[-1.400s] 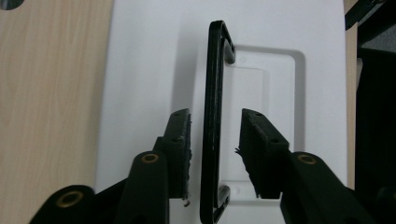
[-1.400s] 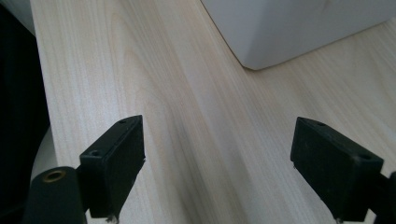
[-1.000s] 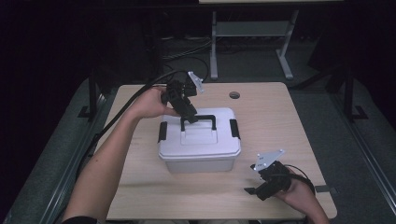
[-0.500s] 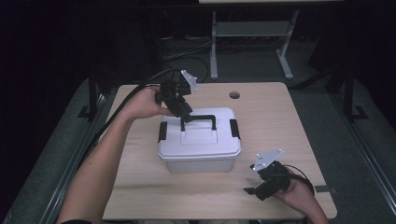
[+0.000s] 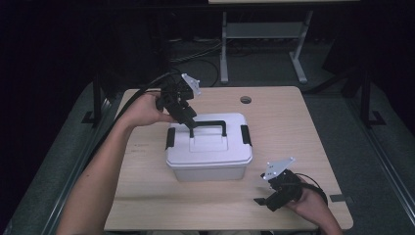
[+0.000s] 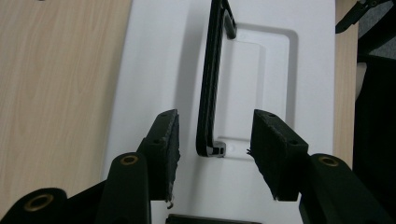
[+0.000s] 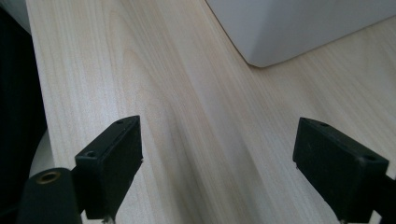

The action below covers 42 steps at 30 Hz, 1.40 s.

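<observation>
Left gripper (image 6: pixel 215 149) gaping astride black handle (image 6: pixel 208 84) end, right gripper (image 7: pixel 215 163) wide open over bare table (image 7: pixel 154 93); could pinch off-centre, tilting white box (image 5: pixel 209 152).

black grippers (image 5: pixel 280 192) | padded fingers (image 6: pixel 279 154) | brass screws | grey plates | bare forearms

One white lidded box (image 5: pixel 209 155) at table centre, one black handle (image 5: pixel 208 125), two black side latches (image 5: pixel 170 137), two grippers, left (image 5: pixel 189 122) at 11 o'clock, right (image 5: pixel 264 201) at 5 o'clock, one table (image 5: pixel 293 127)
</observation>
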{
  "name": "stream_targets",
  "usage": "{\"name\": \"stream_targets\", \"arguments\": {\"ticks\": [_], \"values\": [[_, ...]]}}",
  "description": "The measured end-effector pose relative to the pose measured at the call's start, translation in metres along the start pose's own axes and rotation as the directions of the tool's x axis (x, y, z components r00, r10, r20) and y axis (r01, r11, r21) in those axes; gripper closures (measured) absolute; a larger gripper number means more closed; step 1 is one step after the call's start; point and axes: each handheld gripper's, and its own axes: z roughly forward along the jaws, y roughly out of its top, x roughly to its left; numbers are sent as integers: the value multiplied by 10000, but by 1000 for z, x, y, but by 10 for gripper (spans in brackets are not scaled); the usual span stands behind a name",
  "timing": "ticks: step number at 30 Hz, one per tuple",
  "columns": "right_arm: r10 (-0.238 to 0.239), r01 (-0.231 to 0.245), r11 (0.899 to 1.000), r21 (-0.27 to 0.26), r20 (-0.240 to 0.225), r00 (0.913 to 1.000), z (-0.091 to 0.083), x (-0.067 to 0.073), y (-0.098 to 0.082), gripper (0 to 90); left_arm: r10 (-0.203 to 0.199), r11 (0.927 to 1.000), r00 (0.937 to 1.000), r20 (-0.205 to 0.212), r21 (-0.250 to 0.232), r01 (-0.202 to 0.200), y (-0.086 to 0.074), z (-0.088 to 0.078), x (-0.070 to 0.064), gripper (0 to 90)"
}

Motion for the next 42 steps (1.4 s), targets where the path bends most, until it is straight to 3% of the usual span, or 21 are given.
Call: {"name": "stream_targets", "arguments": {"ticks": [20, 34, 42], "values": [[158, -159, 9998, 89, 80, 9998, 0, -1, -5, 151, -159, 9998, 9995, -256, -101, 157, -15, -4, -2, 368], [88, -89, 9999, 114, 55, 9999, 1, -2, -4, 151, -378, 9992, 9985, -406, -169, 372, -35, -14, -6, 353], [-21, 20, 9999, 118, 120, 9999, 1, -2, -3, 151, -731, 9967, 9964, -440, -381, 715, -49, -18, -8, 350]]}}
